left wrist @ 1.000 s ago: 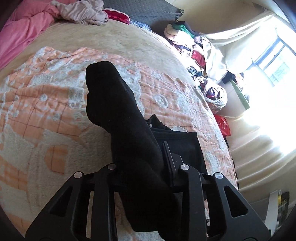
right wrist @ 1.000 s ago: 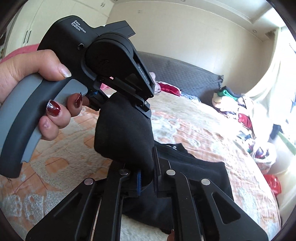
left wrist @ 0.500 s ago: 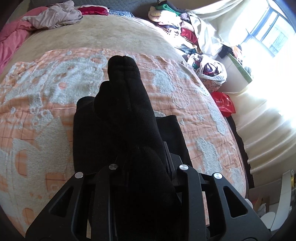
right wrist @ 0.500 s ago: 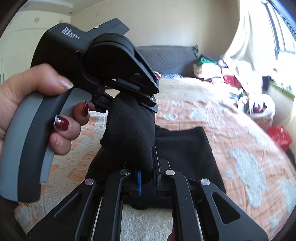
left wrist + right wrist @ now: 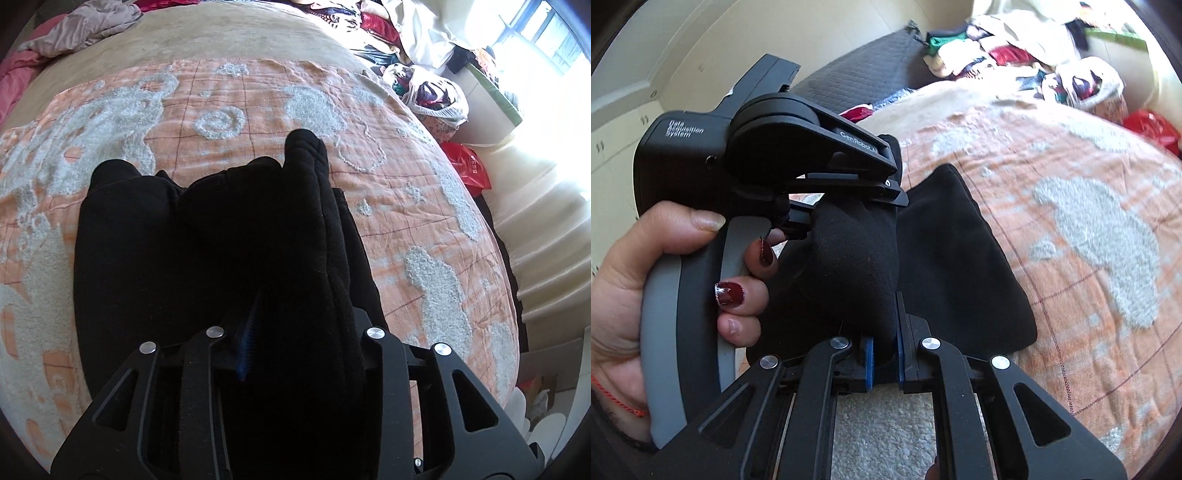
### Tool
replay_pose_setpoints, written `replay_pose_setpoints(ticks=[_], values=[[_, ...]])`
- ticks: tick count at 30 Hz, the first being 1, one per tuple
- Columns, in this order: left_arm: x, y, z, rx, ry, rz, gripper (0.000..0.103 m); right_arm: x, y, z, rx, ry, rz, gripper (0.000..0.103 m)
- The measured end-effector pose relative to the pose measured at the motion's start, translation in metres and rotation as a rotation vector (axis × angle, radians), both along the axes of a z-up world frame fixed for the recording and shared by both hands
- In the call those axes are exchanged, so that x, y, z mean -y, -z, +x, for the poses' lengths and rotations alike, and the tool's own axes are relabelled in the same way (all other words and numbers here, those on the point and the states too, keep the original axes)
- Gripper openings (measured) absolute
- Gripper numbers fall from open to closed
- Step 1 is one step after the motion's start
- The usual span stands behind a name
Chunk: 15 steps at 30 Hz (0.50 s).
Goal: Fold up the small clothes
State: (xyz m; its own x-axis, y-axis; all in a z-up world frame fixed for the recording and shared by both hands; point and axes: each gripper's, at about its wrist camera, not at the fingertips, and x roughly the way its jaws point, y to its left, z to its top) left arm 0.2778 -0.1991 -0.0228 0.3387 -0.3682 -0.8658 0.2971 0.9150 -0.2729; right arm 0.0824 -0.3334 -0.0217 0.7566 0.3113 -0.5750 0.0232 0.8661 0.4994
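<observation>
Both sets of jaws clamp one thick, soft black sock (image 5: 857, 266) above black folded clothes (image 5: 960, 266).

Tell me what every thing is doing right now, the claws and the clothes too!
Left claw: shut on the black sock.
Right claw: shut on the black sock.
Black sock: held by both claws, bunched, over the folded cloth.
Black folded cloth: lying flat on the blanket.
Orange blanket: spread out over the bed.
Left hand: wrapped around the left claw's handle.
</observation>
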Motion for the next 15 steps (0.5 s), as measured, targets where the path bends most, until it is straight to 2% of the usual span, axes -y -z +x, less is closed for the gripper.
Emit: replay_pose_setpoints(ticks=[1, 3, 6, 8, 11, 13, 14, 15], values=[[0.001, 0.003, 0.001, -0.011, 0.005, -0.025, 0.036, 0.003, 0.003, 0.0, -0.011, 0.006, 0.017, 0.008], [0.004, 0.004, 0.0, -0.013, 0.026, -0.061, 0.052, 0.01, 0.007, -0.001, -0.03, 0.02, 0.041, 0.012], [-0.005, -0.005, -0.006, -0.009, 0.038, -0.167, 0.055, 0.023, 0.015, -0.002, -0.066, 0.046, 0.081, 0.022], [-0.018, -0.016, -0.011, 0.03, 0.026, -0.184, 0.055, 0.028, 0.018, -0.005, -0.08, 0.037, 0.139, 0.024], [-0.041, -0.032, -0.022, 0.137, 0.004, -0.109, 0.055, 0.033, 0.014, -0.012, -0.081, 0.026, 0.183, 0.033], [-0.062, -0.036, -0.033, 0.215, -0.007, -0.027, 0.055, 0.037, 0.009, -0.016, -0.067, 0.023, 0.221, 0.046], [-0.071, -0.035, -0.039, 0.242, -0.02, 0.02, 0.055, 0.041, 0.006, -0.015, -0.059, 0.006, 0.255, 0.058], [-0.082, -0.033, -0.044, 0.258, -0.035, 0.055, 0.055, 0.043, 0.004, -0.013, -0.056, -0.008, 0.28, 0.064]])
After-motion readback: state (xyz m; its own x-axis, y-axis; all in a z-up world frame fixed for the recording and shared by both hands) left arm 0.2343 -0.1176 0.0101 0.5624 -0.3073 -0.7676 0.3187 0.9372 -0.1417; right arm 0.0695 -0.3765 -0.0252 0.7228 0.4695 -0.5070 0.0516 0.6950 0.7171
